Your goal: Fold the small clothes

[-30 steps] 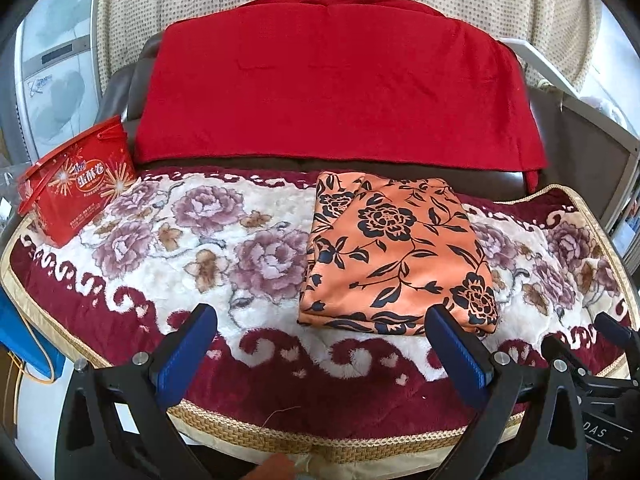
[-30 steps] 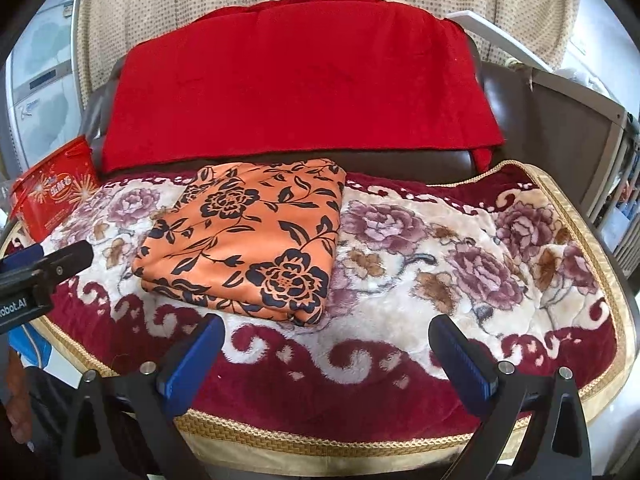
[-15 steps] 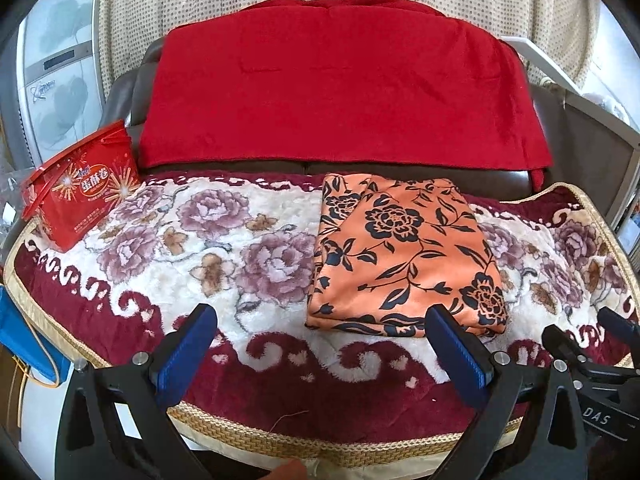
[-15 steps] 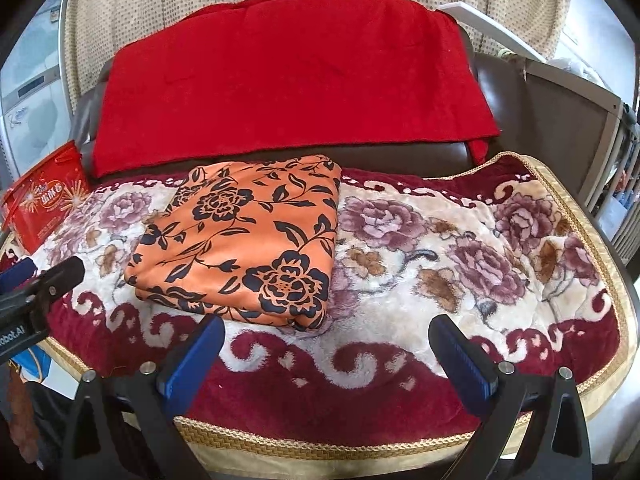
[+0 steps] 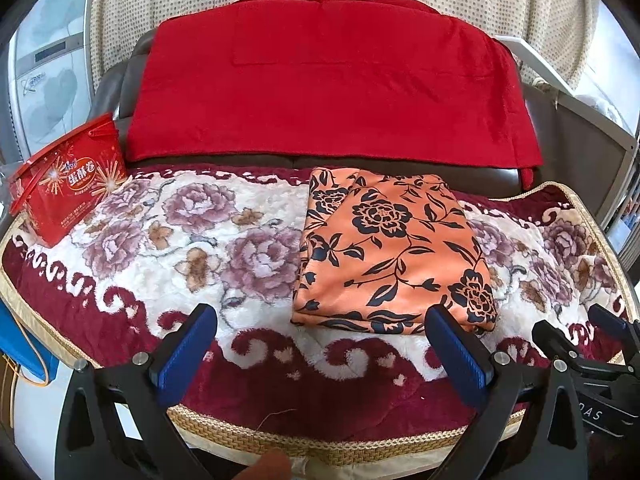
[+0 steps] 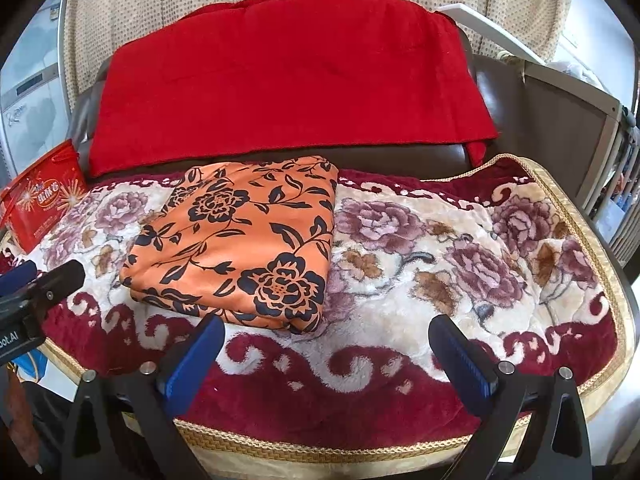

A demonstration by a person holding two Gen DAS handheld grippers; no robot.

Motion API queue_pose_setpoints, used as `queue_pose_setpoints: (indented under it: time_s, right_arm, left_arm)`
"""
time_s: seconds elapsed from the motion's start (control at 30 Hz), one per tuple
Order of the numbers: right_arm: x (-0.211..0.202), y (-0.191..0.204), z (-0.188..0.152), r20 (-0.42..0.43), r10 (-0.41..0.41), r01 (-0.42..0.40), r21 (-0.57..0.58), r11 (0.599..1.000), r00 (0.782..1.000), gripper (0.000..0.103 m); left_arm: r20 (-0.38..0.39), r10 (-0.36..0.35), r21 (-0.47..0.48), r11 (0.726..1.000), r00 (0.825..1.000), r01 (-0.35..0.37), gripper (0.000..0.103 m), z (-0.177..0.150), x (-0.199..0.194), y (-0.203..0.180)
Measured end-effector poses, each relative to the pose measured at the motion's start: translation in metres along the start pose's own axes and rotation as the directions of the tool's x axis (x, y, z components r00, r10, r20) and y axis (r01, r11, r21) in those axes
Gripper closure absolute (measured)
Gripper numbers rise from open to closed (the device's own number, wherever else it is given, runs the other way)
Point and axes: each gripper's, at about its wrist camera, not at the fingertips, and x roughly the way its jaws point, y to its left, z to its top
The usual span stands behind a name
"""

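Both wrist views face the floral blanket [image 5: 192,240] (side by side).

Surface: you work on a sofa seat covered by a floral blanket [image 5: 192,248].
Cloth [image 5: 388,252]: folded flat on the blanket.
Red box [image 5: 68,184]: on the blanket, well left of the cloth.
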Motion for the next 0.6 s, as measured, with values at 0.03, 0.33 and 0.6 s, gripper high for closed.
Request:
queue_pose_setpoints:
  time_s: [0.03,0.33,0.6]
  right_arm:
    - [0.0005,-0.0001,-0.0001,-0.001,-0.001,0.001,0.001,1.0,1.0,0.0]
    - [0.0031,-0.0017,0.0008,0.0,-0.006,0.006,0.006,1.0,1.0,0.0]
    - [0.0079,-0.0024,0.0019,-0.001,-0.009,0.009,0.006,1.0,1.0,0.0]
  left_arm:
    - [0.0,-0.002,0.0,1.0,1.0,0.002,0.0,0.0,0.0003,0.0003]
    - [-0.001,-0.004,0.016,1.0,1.0,0.004,0.0,-0.0008,0.0042,-0.002]
    - [-0.005,0.004,0.028,1.0,1.0,-0.004,0.0,0.0007,0.0096,-0.0043]
